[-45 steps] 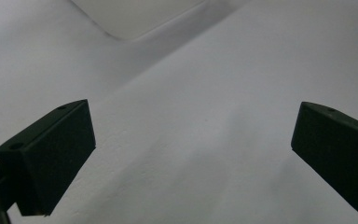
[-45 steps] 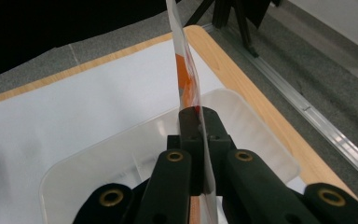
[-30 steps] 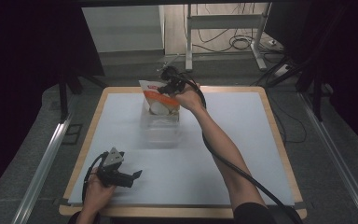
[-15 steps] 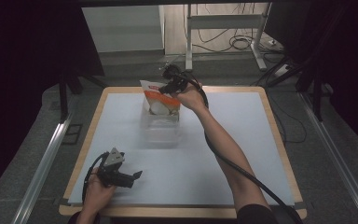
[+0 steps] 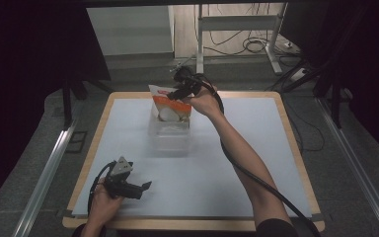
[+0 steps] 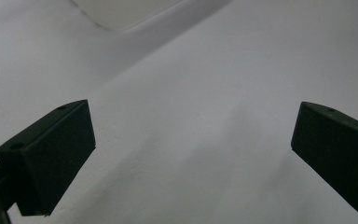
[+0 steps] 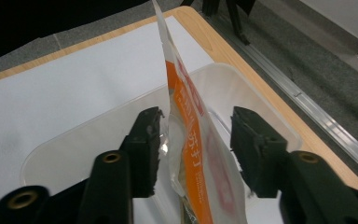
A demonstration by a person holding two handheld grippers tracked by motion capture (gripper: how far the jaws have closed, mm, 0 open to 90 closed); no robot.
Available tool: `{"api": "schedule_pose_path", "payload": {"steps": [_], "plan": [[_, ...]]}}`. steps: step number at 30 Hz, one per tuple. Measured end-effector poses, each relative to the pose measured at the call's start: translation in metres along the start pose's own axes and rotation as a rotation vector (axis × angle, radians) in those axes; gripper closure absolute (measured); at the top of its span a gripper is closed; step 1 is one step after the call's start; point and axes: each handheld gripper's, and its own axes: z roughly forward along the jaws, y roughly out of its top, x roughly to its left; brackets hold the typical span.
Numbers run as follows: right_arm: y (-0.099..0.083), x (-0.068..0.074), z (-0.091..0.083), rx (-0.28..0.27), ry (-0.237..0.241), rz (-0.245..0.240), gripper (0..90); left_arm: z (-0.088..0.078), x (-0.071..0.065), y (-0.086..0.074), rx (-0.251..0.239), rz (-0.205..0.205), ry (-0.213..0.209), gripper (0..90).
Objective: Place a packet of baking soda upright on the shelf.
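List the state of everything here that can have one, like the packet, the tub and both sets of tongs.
Snack packet: upright in the tub, standing between the right tongs, not pinched.
Clear tub: lidless, upright on the table.
Right tongs: open, jaws have just been opening, packet between them with a gap at each pad.
Left tongs: open, nothing between them, low over the white table.

High view overlooks the table [image 5: 256, 133]; both tool views sit close above it.
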Motion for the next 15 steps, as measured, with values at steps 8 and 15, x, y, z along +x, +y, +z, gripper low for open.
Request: {"api": "schedule_pose_path", "payload": {"steps": [8, 15], "plan": [[-0.002, 0.000, -0.007, -0.027, 0.009, 0.000, 39.7, -0.001, 0.000, 0.000, -0.008, 0.000, 0.004, 0.0], [-0.006, 0.004, -0.012, -0.046, 0.011, -0.013, 30.6, 0.000, -0.001, 0.000, -0.004, 0.011, 0.015, 0.0]]}}
